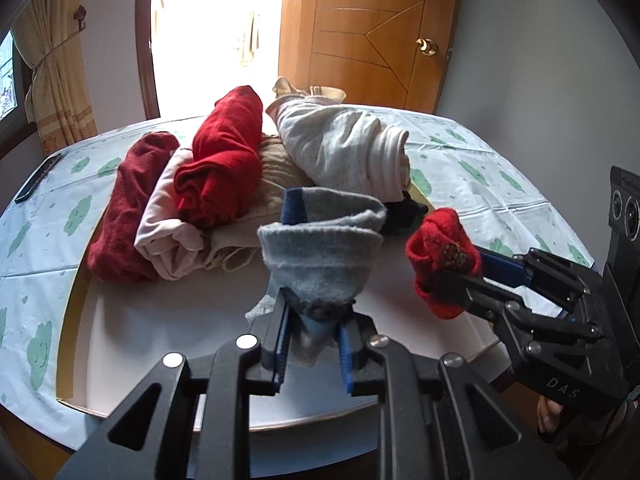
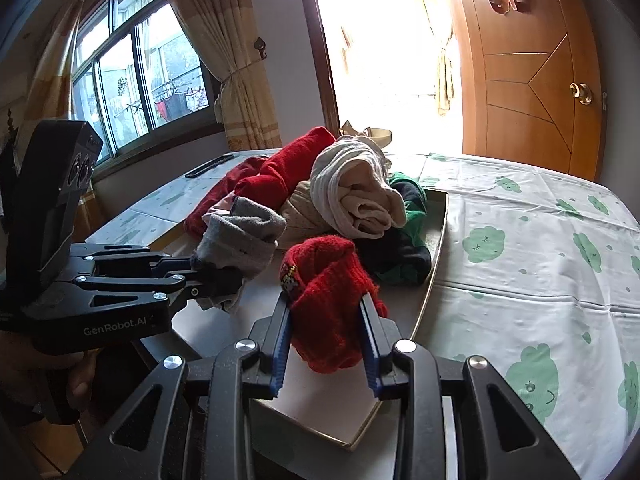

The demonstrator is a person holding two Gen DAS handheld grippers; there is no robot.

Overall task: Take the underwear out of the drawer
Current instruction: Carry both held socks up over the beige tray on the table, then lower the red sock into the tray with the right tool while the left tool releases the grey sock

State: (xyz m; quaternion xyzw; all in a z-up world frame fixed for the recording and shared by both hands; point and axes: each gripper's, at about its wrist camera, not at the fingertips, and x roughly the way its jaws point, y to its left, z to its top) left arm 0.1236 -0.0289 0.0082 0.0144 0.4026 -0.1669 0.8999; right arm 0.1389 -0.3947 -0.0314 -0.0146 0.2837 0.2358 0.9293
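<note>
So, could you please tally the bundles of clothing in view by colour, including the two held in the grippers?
Red: 3 (dark red roll, bright red roll, red knit bundle in right gripper)
Grey: 1 (grey bundle in left gripper)
Pink: 1 (pink roll)
Beige: 1 (beige piece)
White: 1 (white roll)
Black-green: 1 (black-green piece)
Total: 8

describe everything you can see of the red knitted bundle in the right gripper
The red knitted bundle looks like fuzzy wool, rolled into a lump with a folded cuff on top and a small dark and yellow pattern on its left side. The right gripper is shut on it, blue pads pressing both sides. It hangs above the near end of the shallow white drawer, apart from the clothes pile.
</note>
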